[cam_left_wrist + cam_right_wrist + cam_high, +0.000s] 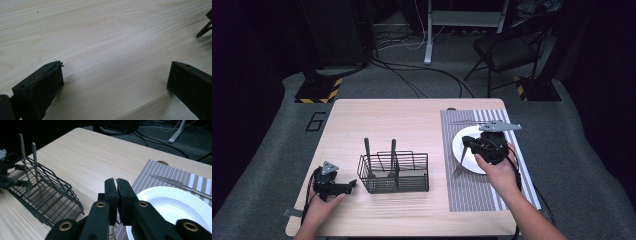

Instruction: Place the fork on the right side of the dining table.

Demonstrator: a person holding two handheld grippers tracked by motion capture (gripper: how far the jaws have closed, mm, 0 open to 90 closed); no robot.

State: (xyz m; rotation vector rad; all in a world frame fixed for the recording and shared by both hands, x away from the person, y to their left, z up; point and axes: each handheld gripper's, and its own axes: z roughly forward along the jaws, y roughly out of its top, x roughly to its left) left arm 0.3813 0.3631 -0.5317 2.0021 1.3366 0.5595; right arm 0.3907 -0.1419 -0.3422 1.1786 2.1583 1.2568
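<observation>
High view: right gripper [465, 145] fingers clamp a fork [459, 162] at the plate's [459, 141] 9 o'clock for placement; left gripper [349, 185] fingers rest wide open, empty.

Light falls from overhead onto the table [402, 120], leaving the room at twelve o'clock dim and murky. The white plate [175, 207] glares slightly. The wire basket [42, 195] smears toward eight o'clock; soft shadows sit under the near jaws.
</observation>
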